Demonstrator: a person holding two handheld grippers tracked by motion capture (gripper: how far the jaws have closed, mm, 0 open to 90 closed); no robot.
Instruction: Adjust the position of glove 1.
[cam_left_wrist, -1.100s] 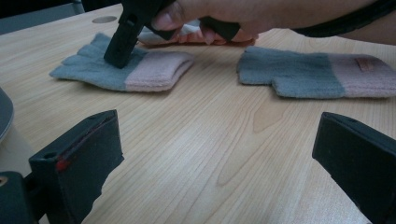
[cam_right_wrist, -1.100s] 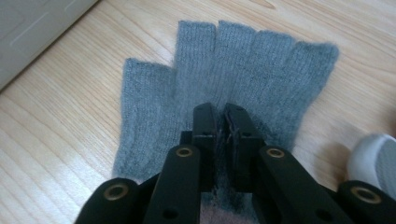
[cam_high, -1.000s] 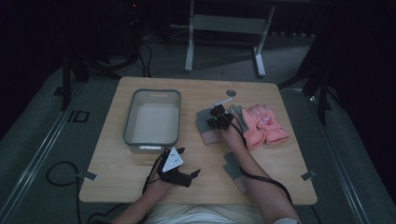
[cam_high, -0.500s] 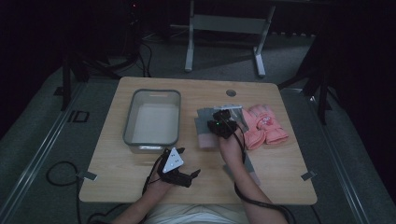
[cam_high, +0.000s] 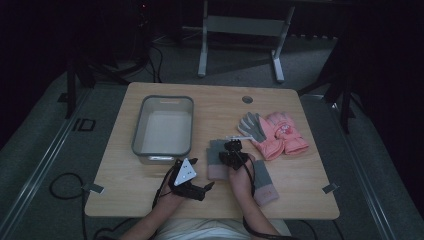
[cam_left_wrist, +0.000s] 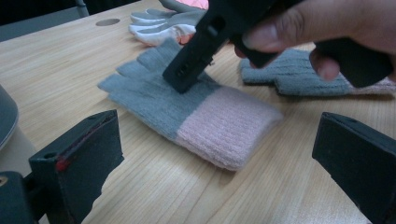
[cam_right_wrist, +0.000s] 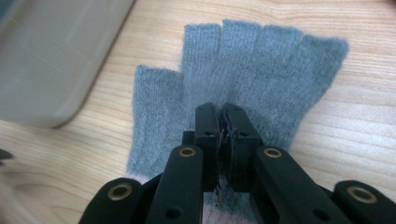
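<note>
Right tongs (cam_right_wrist: 223, 122) are pinched shut on the grey palm of the glove (cam_high: 218, 157) at the table's six o'clock; left tongs (cam_high: 206, 187) gape empty. Next likely: lift it toward the bin (cam_high: 141, 131) at ten o'clock.

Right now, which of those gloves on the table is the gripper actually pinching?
The grey fingerless glove with the pink cuff nearest the tray: the right gripper pinches its knit. Its twin and the pink padded gloves lie untouched.
</note>
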